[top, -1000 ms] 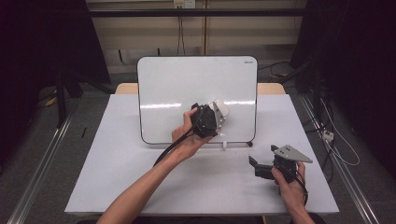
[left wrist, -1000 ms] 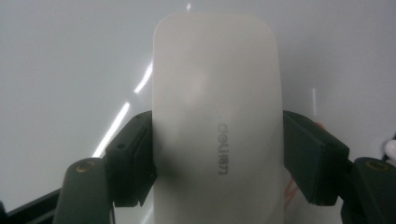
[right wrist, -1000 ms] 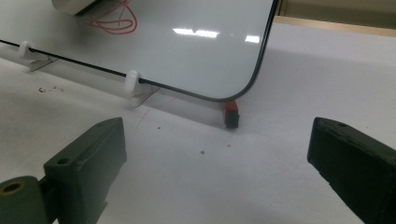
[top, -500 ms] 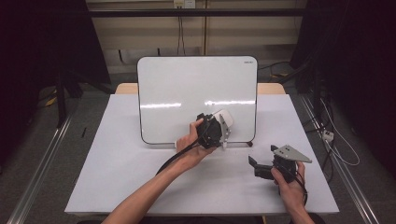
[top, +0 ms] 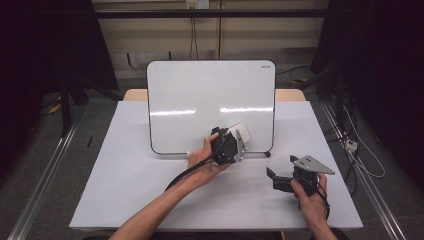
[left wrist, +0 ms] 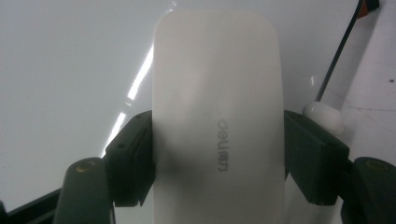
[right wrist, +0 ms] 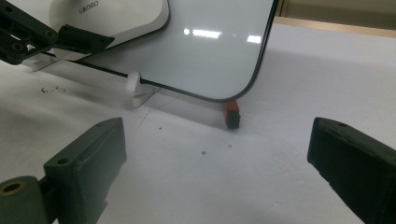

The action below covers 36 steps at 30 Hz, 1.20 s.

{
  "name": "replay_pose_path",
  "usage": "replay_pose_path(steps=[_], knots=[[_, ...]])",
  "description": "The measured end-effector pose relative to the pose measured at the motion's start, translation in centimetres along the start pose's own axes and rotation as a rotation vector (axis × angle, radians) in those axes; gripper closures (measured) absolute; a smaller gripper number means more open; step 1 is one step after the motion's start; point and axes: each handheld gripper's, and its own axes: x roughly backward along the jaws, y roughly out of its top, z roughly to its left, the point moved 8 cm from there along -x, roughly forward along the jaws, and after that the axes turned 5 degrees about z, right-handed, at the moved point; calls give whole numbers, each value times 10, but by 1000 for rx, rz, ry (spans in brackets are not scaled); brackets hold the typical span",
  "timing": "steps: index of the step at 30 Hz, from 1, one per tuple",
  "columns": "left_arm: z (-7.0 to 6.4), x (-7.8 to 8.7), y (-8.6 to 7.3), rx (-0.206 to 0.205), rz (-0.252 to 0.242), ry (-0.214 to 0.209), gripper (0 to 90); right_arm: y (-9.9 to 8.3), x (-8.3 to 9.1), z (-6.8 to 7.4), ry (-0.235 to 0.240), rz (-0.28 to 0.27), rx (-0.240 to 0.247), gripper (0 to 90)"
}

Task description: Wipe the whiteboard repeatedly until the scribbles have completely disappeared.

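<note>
Eraser [left wrist: 218, 121]: we see it clamped between the left gripper [top: 227, 146] jaws, held against the lower right area of the whiteboard [top: 200, 95]. The right gripper [top: 292, 176] rests on the table [top: 125, 190], well apart from the board, jaws spread wide on nothing.

Each black claw [top: 231, 146] has blocky jaws, brass-coloured pivot screws, a grey three-cornered plate and a black cable.

A lab: black curtains [top: 50, 45], floor rails [top: 45, 185] and loose cables [top: 360, 155] surround a white counter [top: 125, 190] beyond the claws.
</note>
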Motion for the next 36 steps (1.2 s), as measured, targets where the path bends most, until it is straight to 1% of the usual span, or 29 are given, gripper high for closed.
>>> replay_pose_path(steps=[1,5,8,10,16,18,20,22,23,25,29,31,36], knots=[[1,1,-1,-4,7,2,309,0,0,0,-1,0,0,46],[7,3,-7,1,17,1,309,0,0,0,-3,2,0,45],[14,6,-15,19,21,3,309,0,0,0,-5,1,0,45],[19,8,-21,38,17,4,309,0,-1,0,-5,2,-1,46],[34,15,-40,81,20,18,309,0,-1,0,-3,2,0,45],[39,18,-46,71,33,29,309,0,-1,0,-4,2,-1,46],[43,20,-51,87,35,36,309,0,-1,0,-4,2,-3,46],[46,21,-54,117,26,24,309,0,-1,0,-4,3,-2,45],[47,21,-55,114,29,24,309,0,-1,0,-5,3,-3,46],[46,21,-53,95,40,40,309,0,-1,-1,-7,4,-4,46],[45,19,-49,96,40,40,309,0,-1,0,-9,3,0,45],[45,18,-46,83,44,44,309,0,-2,0,-9,3,4,45],[38,14,-32,76,26,46,309,1,-2,1,-6,4,4,45]])
